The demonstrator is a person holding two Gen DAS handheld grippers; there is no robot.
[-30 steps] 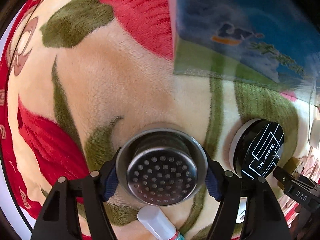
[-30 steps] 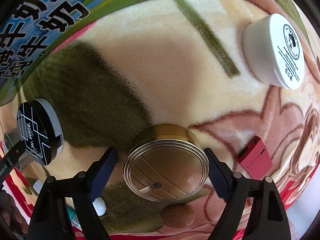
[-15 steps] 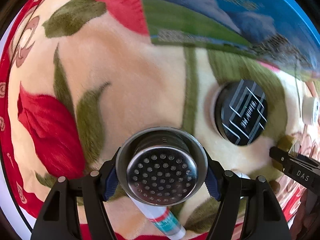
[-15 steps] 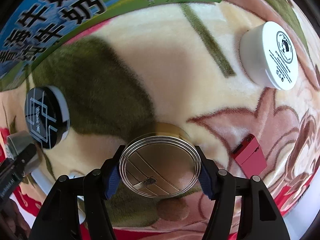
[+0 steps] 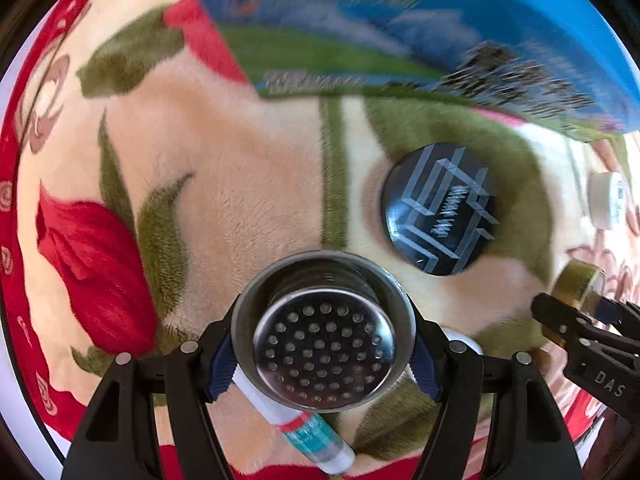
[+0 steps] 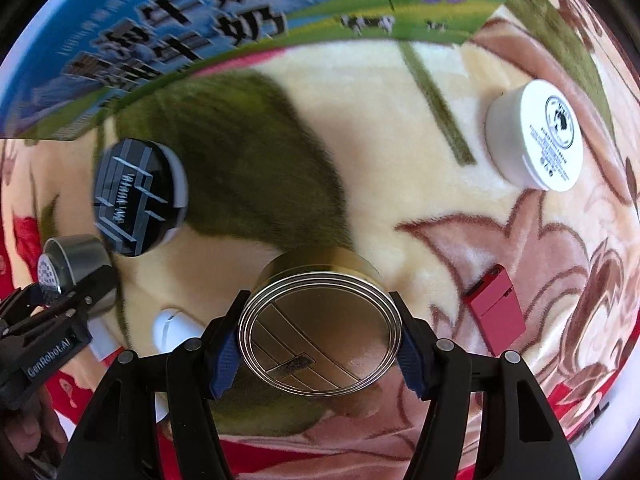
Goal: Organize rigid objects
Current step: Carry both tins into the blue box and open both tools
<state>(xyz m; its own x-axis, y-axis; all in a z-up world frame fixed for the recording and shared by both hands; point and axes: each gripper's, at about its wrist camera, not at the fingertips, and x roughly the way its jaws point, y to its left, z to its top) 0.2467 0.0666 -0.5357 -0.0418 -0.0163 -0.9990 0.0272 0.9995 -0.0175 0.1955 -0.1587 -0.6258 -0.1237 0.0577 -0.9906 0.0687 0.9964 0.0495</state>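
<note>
My left gripper [image 5: 322,344] is shut on a steel strainer cup [image 5: 322,336] with a perforated bottom and holds it above the floral blanket. It also shows in the right wrist view [image 6: 60,268] at the far left. My right gripper [image 6: 320,344] is shut on a round gold tin [image 6: 320,332], lifted off the blanket; the tin shows at the right edge of the left wrist view [image 5: 576,284]. A black round compact [image 5: 440,208] lies flat on the blanket ahead, also in the right wrist view [image 6: 136,196].
A blue and green milk carton box [image 6: 180,40] stands along the back [image 5: 400,20]. A white cream jar [image 6: 536,136], a red lighter [image 6: 496,312], a white tube [image 5: 296,420] and a small white object [image 6: 172,328] lie on the blanket [image 5: 240,160].
Both grippers rose and moved toward the box with their loads. The right gripper closed on the gold tin and lifted it. The black compact shifted toward the centre of the left view.
</note>
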